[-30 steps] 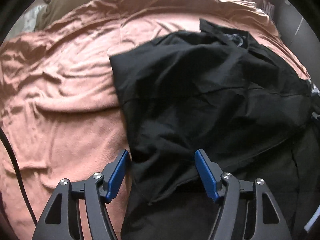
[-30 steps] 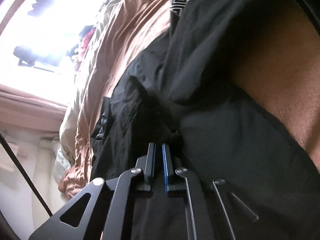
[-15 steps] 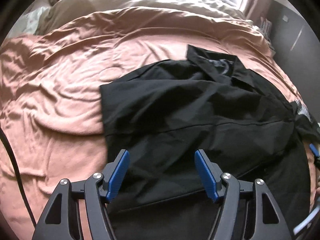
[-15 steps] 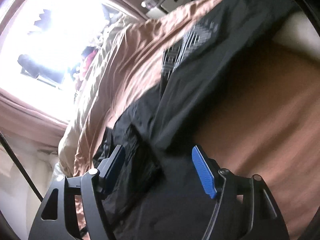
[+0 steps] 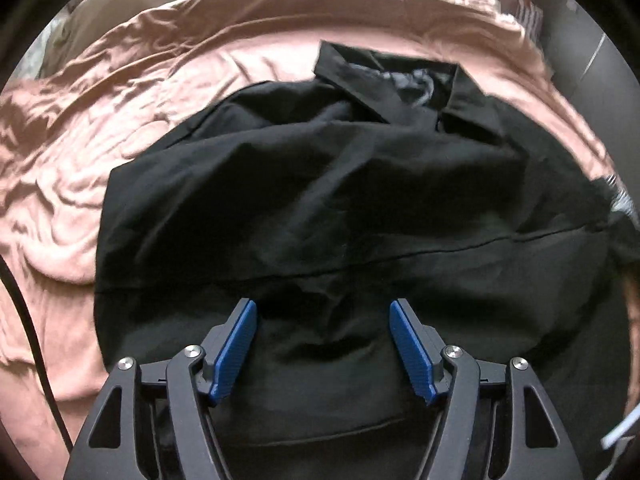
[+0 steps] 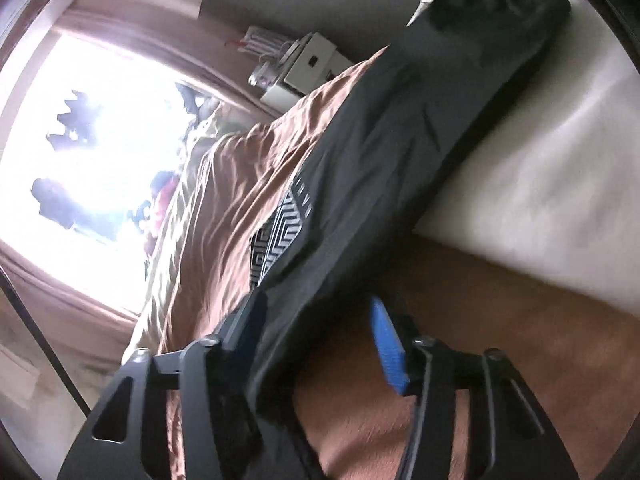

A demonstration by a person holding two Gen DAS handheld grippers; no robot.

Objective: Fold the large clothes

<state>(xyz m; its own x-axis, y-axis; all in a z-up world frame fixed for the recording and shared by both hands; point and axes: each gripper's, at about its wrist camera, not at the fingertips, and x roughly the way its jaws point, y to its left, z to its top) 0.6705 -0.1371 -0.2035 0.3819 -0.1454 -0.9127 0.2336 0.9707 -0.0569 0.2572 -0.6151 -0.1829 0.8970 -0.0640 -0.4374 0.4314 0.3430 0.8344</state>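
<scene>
A black shirt [image 5: 344, 200] lies partly folded on a pink bed cover [image 5: 120, 92], its collar at the far side. My left gripper [image 5: 323, 324] is open and empty, held just above the shirt's near part. In the right wrist view a long black sleeve or side of the shirt [image 6: 384, 152] runs away from the camera over the brown-pink cover [image 6: 224, 200]. My right gripper [image 6: 316, 320] is open, with the dark cloth lying between its fingers, not pinched.
A black-and-white patterned cloth [image 6: 280, 232] lies beside the shirt. A white pillow or sheet [image 6: 540, 184] is at the right. A bright window [image 6: 88, 128] and a white box [image 6: 308, 64] stand beyond the bed. A black cable [image 5: 28, 328] hangs left.
My right gripper opened and let go of the black cloth, then drew back along the sleeve. My left gripper stayed open and moved to the right over the shirt.
</scene>
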